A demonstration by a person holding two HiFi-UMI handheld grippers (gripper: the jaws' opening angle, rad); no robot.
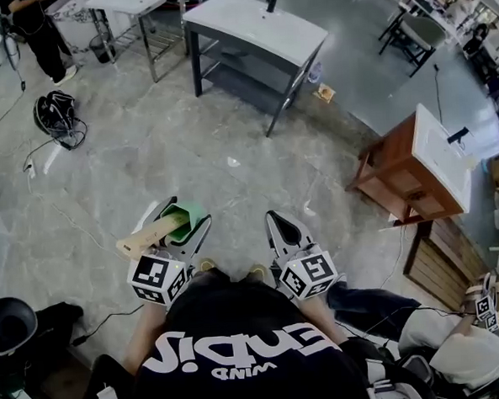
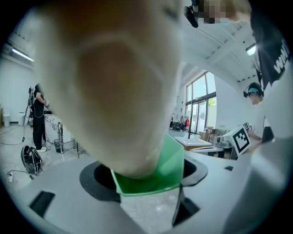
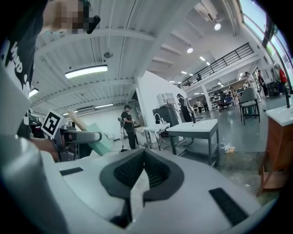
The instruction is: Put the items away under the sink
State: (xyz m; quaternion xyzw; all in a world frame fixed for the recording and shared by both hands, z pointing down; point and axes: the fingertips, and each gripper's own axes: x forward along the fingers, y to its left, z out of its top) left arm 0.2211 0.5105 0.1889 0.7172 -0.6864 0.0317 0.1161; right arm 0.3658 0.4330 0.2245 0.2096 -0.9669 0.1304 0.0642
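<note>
Left gripper loaded, sink far ahead

The left gripper (image 1: 187, 217) clamps a green plastic item (image 2: 160, 171), and a pale wooden handle (image 1: 151, 236) juts past its left jaw. The right gripper (image 3: 143, 160) is pinched closed on nothing. The grey sink stand (image 1: 256, 29) lies well ahead of the 2 grippers, and the handle could snag its frame. The shirt (image 1: 242, 347) seemingly reads "WIND".

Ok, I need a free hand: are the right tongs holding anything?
No, the right tongs meet at their tips with nothing between them.
</note>
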